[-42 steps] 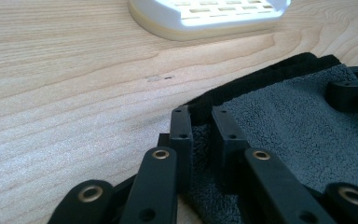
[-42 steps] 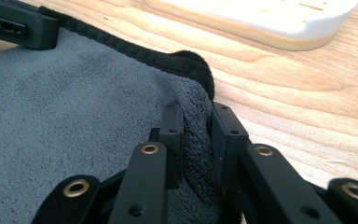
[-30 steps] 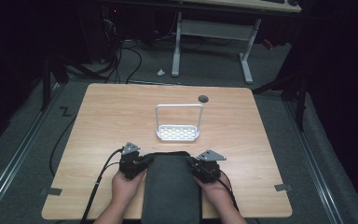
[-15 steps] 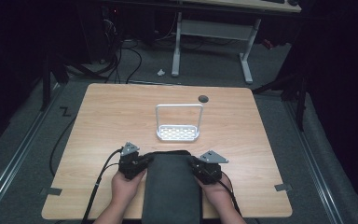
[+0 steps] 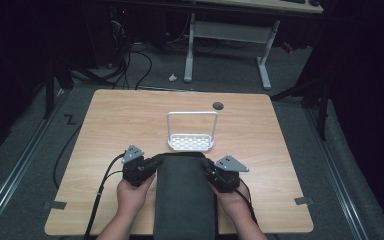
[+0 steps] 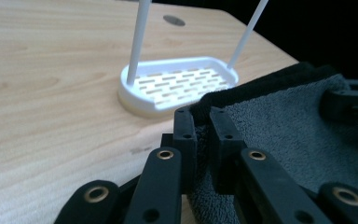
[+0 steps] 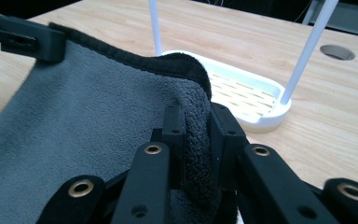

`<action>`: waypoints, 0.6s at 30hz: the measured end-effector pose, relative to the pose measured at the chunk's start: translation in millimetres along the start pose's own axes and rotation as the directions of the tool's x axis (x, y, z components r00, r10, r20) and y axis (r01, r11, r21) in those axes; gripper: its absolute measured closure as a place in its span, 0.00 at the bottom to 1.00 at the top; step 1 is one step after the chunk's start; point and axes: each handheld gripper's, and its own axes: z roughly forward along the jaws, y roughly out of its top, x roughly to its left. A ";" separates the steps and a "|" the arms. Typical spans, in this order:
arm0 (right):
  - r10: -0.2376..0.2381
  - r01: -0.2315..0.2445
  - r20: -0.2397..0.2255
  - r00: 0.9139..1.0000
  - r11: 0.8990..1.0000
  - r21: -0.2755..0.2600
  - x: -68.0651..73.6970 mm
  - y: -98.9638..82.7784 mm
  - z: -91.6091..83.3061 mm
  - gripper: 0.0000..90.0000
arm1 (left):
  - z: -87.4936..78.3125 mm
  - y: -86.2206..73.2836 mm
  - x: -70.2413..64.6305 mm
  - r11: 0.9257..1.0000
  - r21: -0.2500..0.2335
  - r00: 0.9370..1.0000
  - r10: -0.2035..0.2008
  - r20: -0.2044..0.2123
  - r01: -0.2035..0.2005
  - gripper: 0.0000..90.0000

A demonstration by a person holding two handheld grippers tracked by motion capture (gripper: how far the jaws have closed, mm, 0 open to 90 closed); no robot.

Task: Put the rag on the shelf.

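Note:
A dark grey towel (image 5: 185, 195) hangs stretched between the two grippers over the table's near edge. My left gripper (image 5: 154, 162) is shut on the towel's far left corner (image 6: 204, 109), its pads pinching the folded edge. My right gripper (image 5: 207, 166) is shut on the far right corner (image 7: 196, 121), with terry cloth bunched between its jaws. Just beyond the towel's far edge stands a white rack (image 5: 191, 132) with a slotted base (image 6: 177, 84) and a tall wire hoop (image 7: 307, 51). Across the towel, the right gripper view catches the left gripper's jaw (image 7: 21, 39).
The wooden table (image 5: 130, 120) has a round cable hole (image 5: 218, 105) behind the rack. Cables trail from both grippers toward the near edge. Beyond the table are a dark floor, more cables and a white desk frame (image 5: 227, 35).
Both hands have risen slightly, lifting the towel's far edge a little off the table. The grips on both corners are unchanged.

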 end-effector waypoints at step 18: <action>-0.027 0.031 0.035 0.999 0.992 -0.121 -12.1 52.9 -18.2 0.88 | -17.2 66.0 -17.2 0.990 -0.119 0.997 0.075 -0.013 -0.076 0.92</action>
